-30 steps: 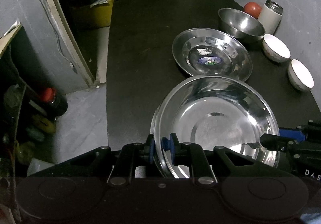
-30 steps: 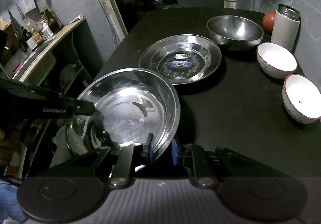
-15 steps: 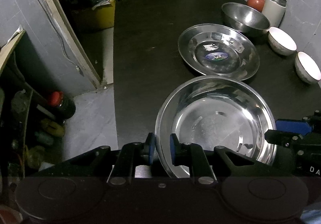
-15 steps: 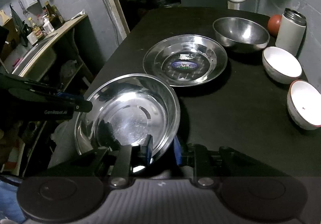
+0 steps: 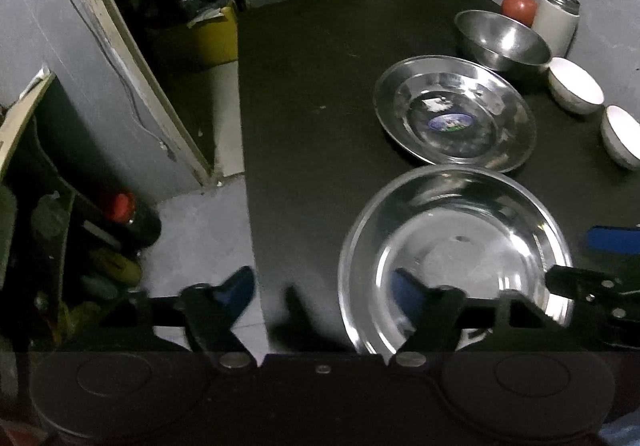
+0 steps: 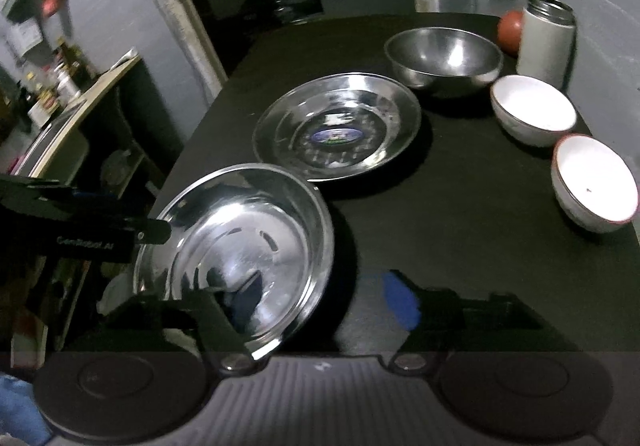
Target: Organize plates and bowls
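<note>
Left view: the left tongs are spread wide. The near plate lies by their right finger. A second plate sits beyond it.

Right view: the right tongs are spread wide, holding nothing. The near plate sticks out past the table edge. Bare table lies ahead; two white bowls stand far right.

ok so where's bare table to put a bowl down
The left half of the table is bare, from the two steel plates over to the left edge. The right side is crowded: steel bowl, flask, two white bowls.
</note>
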A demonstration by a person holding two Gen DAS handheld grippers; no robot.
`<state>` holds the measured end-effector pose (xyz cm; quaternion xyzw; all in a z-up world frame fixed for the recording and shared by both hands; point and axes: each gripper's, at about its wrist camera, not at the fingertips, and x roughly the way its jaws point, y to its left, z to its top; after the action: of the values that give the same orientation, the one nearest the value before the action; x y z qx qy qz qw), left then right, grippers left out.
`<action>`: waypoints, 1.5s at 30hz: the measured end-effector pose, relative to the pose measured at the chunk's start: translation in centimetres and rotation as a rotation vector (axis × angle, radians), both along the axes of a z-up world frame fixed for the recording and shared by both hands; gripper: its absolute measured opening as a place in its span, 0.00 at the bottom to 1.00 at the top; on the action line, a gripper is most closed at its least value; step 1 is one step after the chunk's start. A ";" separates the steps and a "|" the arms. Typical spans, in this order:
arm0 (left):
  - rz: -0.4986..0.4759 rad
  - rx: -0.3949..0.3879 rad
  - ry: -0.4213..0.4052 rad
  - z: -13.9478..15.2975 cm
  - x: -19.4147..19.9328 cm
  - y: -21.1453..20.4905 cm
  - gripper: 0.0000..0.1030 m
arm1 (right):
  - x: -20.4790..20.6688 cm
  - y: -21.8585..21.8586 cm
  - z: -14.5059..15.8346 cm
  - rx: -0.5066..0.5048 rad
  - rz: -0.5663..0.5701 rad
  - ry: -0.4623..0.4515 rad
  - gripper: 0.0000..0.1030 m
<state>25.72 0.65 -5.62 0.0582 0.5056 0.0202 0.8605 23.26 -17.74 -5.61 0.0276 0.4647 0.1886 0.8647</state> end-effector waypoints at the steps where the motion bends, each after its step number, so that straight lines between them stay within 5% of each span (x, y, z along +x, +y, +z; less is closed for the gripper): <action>1: 0.001 0.008 -0.003 0.0 0.2 0.2 0.87 | 0.1 0.0 0.0 0.004 -0.015 0.001 0.82; 10: -0.024 -0.013 -0.022 0.1 3.0 1.5 0.96 | 0.4 -0.7 -0.4 0.017 -0.168 -0.009 0.97; 28: -0.130 -0.122 -0.030 -1.8 13.1 0.6 0.97 | 3.2 -1.8 -1.7 0.055 -0.470 0.004 0.98; 45: -0.203 -0.190 0.010 -3.5 17.0 0.0 0.93 | 8.2 0.5 -2.4 0.043 -0.470 -0.018 0.72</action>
<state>42.70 0.64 -9.15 0.0273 0.5013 -0.1152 0.8572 31.50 -17.24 -8.00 0.1517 0.4338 -0.0077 0.8881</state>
